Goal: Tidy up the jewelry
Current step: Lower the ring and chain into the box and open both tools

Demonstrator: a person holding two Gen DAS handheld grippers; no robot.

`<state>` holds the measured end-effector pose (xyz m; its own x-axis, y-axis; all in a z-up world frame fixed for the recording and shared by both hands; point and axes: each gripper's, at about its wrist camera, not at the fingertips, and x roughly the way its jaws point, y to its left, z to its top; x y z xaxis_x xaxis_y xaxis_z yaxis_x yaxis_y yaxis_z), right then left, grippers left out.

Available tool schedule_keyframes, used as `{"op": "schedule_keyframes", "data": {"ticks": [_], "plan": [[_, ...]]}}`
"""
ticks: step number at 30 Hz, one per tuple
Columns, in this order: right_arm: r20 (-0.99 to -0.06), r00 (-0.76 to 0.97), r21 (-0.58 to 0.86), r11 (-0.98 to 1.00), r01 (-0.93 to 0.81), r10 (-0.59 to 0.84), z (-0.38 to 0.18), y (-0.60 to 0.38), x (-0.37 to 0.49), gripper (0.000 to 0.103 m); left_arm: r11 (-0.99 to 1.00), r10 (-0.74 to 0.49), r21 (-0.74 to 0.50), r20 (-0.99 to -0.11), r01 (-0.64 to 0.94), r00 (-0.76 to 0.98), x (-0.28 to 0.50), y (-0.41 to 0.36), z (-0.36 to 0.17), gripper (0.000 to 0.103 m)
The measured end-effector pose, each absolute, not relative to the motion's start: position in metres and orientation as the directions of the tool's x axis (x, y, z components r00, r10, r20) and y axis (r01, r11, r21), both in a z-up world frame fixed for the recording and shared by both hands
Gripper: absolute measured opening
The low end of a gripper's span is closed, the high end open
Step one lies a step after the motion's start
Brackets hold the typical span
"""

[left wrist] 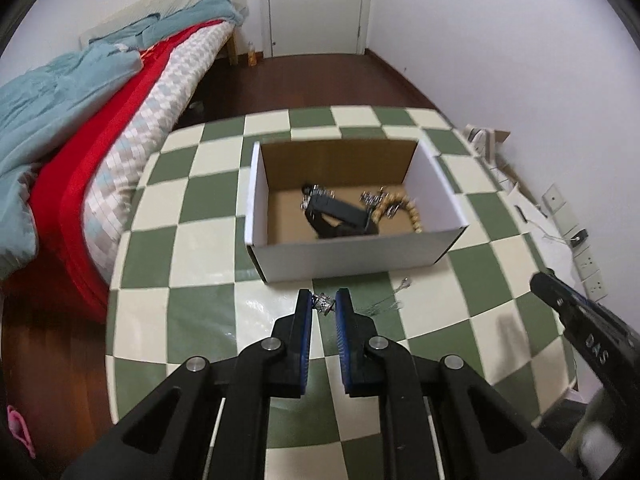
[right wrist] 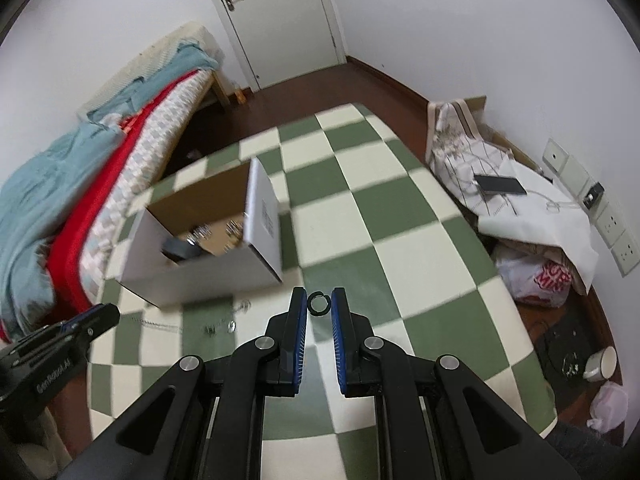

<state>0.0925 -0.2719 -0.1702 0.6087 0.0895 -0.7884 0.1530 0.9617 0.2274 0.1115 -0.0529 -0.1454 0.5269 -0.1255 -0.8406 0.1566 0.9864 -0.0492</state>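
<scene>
An open white cardboard box (left wrist: 352, 256) stands on the green-and-cream checked table (left wrist: 200, 240). In it lie a black strap piece (left wrist: 340, 216), a gold beaded bracelet (left wrist: 412, 208) and small silver pieces. Just in front of the box, my left gripper (left wrist: 323, 303) is shut on a small silver jewelry piece (left wrist: 325, 303). A thin silver chain (left wrist: 386, 303) trails on the table to its right. My right gripper (right wrist: 319, 304) is shut on a small black ring (right wrist: 319, 303) above the table, right of the box (right wrist: 200, 276). The chain (right wrist: 218, 326) lies to its left.
A bed with a red and a blue blanket (left wrist: 80, 120) runs along the table's left side. Right of the table are a pile of cloth with a phone (right wrist: 500, 185), plastic bags (right wrist: 536, 280) and wall sockets (right wrist: 616, 224). A shut door (left wrist: 316, 4) is at the back.
</scene>
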Motion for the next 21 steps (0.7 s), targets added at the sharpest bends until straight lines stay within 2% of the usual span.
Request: {"op": "schedule_keyframes", "data": {"ticks": [11, 21], "plan": [[-0.724, 0.672, 0.254, 0.966, 0.052, 0.155, -0.097, -0.26, 0.118, 0.013, 0.974, -0.208, -0.107, -0.769, 0.199, 0.604, 0.123, -0.034, -0.059, 0.009], [-0.71, 0.674, 0.27, 0.963, -0.009, 0.205, -0.07, -0.243, 0.153, 0.013, 0.967, -0.242, -0.13, -0.733, 0.218, 0.636, 0.168, -0.02, -0.003, 0.009]]}}
